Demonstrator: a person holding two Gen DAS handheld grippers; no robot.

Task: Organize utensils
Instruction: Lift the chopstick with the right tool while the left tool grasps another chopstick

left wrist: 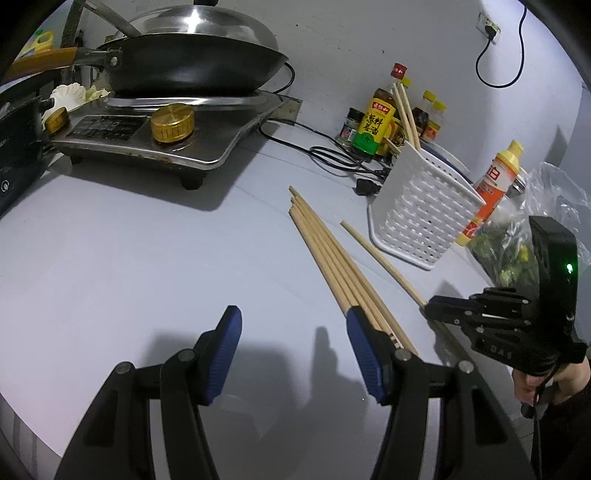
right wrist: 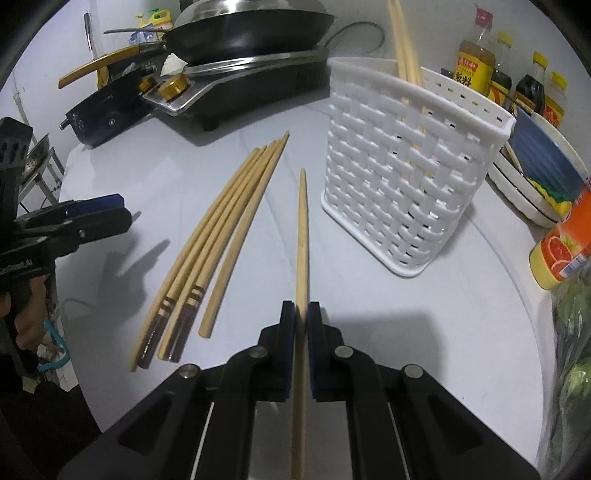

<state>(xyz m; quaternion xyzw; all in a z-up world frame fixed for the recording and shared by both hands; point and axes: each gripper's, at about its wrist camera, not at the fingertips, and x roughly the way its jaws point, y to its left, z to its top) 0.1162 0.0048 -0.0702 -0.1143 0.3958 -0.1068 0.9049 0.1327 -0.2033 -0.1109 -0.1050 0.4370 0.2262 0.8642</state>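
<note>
Right claw (right wrist: 301,314) pinches chopstick (right wrist: 303,229) (close-up).

We see a pale desk (left wrist: 129,258). At its back a black wok (left wrist: 192,66) under a steel lid (left wrist: 207,22) sits on a stove (left wrist: 177,125) with a gold knob (left wrist: 172,122). Sauce bottles (left wrist: 373,122) line the wall, a black cord (left wrist: 332,155) trailing just beside them. An orange bottle (left wrist: 491,192) leans by a bag of greens (left wrist: 517,251). A plug (left wrist: 489,27) sits in the wall socket.

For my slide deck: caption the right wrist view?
Right tongs shut on one chopstick, beside the white basket.
</note>
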